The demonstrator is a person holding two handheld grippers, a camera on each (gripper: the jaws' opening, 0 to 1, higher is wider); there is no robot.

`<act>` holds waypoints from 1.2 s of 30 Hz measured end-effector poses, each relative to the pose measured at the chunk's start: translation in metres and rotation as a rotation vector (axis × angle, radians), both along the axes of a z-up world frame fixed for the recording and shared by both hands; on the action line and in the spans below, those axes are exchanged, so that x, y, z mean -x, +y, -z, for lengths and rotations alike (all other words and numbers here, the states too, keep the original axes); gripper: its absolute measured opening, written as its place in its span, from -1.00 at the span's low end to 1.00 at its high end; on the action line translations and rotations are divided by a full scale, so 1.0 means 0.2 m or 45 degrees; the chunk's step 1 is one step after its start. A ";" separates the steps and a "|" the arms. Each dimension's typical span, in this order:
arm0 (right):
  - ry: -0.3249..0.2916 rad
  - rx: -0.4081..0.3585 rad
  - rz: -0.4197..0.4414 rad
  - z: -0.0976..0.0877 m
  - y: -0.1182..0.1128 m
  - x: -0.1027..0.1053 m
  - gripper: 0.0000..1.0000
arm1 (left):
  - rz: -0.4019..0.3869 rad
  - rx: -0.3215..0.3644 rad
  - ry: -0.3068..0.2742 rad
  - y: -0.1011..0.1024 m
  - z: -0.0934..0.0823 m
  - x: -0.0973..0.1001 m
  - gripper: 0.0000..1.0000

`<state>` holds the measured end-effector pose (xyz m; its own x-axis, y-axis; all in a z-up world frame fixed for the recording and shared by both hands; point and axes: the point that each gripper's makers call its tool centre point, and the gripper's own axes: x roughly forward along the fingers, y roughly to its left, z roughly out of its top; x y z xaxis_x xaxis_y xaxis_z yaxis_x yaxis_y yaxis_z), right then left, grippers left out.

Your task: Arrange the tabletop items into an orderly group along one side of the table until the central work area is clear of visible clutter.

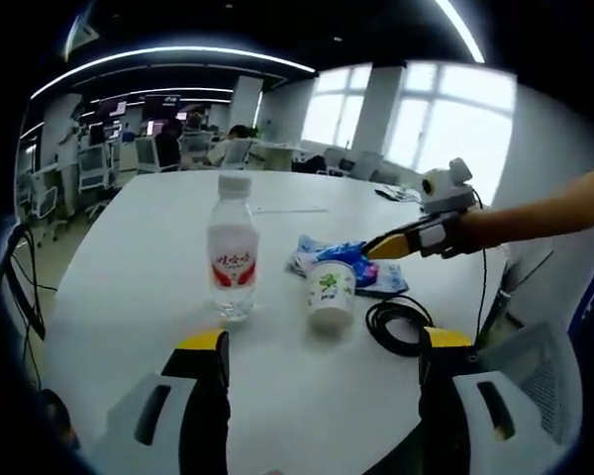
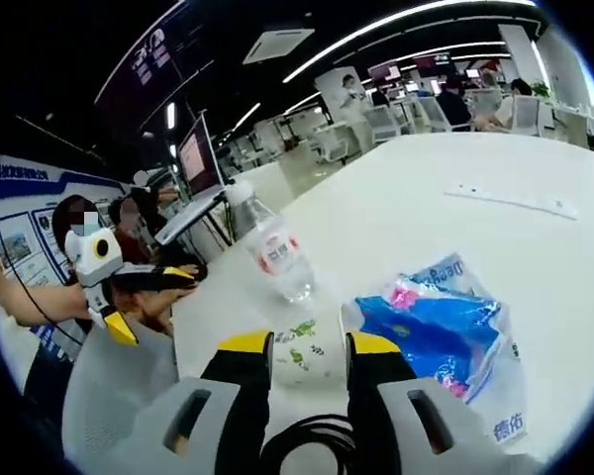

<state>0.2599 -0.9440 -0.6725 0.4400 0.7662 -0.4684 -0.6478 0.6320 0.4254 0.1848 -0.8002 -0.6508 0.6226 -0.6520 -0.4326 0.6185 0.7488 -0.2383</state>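
The table (image 1: 148, 267) is smooth, matt white. The bottle (image 1: 232, 249) is clear glossy plastic with a white cap and a printed label. The cup (image 1: 331, 294) looks like matt paper. The blue packet (image 2: 441, 332) is shiny, crinkled plastic film. The black cable (image 1: 396, 325) looks rubbery.
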 end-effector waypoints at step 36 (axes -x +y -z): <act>0.169 0.023 -0.052 0.13 0.11 -0.01 -0.91 | -0.011 -0.009 0.034 0.05 0.06 0.02 0.51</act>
<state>0.2618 -0.9216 -0.6983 0.3421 0.7730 -0.5342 -0.6117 0.6148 0.4979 0.1815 -0.7899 -0.6624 0.6167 -0.6432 -0.4539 0.6053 0.7561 -0.2490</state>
